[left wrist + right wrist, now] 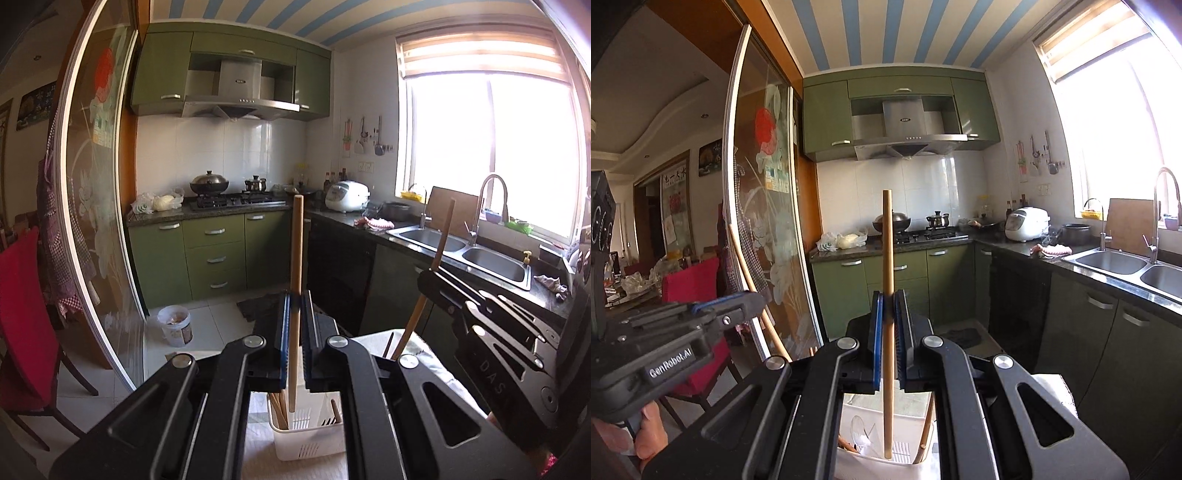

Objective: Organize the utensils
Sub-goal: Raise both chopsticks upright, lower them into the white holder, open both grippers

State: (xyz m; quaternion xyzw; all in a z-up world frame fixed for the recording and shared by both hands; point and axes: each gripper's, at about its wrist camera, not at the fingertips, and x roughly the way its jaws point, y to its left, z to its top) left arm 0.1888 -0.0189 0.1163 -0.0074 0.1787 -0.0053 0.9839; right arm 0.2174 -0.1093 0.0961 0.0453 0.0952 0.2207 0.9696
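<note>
Both grippers clamp 1 wooden chopstick each, upright: the left gripper (294,325) pinches its chopstick (296,258), the right gripper (886,325) pinches the other chopstick (887,258). Just below the jaws waits the white utensil holder (306,439). The risk I see: either stick could pivot between the pads and miss its slot.

Green cabinets (214,254), range hood (240,96), rice cooker (347,195), double sink (465,251).

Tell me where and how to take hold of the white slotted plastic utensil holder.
Grip the white slotted plastic utensil holder by its thin top rim, coming from above at a stick-free stretch: it stands upright and open-topped, and its body looks too wide for the fingers.
</note>
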